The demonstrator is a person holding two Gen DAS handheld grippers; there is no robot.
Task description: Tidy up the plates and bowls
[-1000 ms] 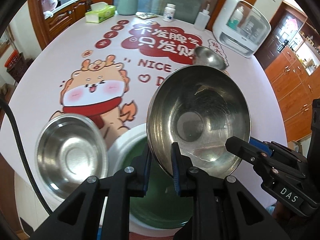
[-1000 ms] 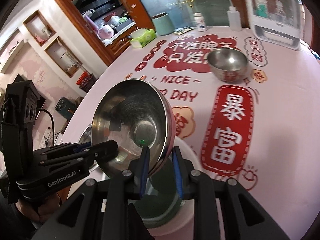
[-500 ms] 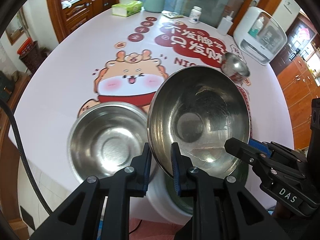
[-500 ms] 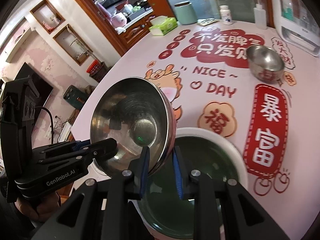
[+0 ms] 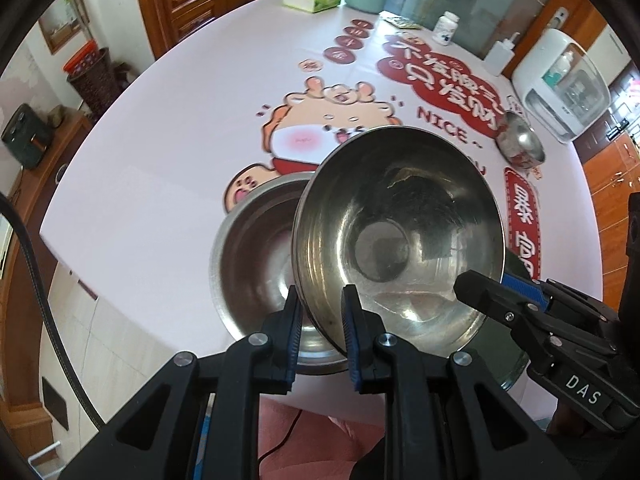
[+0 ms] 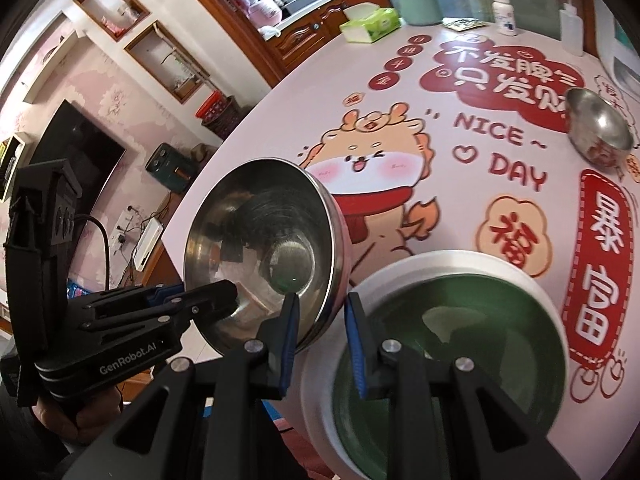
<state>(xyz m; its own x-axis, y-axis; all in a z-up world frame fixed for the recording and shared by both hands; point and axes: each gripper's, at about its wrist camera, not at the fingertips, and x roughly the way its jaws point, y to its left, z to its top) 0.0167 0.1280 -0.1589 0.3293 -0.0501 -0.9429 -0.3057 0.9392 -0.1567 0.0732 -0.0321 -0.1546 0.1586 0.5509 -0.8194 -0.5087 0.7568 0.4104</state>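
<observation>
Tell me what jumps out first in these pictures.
A tilted steel bowl, gripped at opposite rims by the left gripper and the right gripper, hangs over a second steel bowl near the table's edge. Right of it sits a green-and-white dish; behind, a cartoon dragon tablecloth.

We see a round table (image 5: 168,128) under a pale pink cloth printed with a cartoon dragon (image 6: 372,160) and red Chinese characters. Dark reddish wooden cabinets (image 5: 192,4) stand beyond its far edge. In the right wrist view, a pink floral wall carries 2 recessed niches (image 6: 132,32) and a dark television (image 6: 76,156). Pale floor tiles (image 5: 100,320) show beside the table, and daylight falls across the cloth.
</observation>
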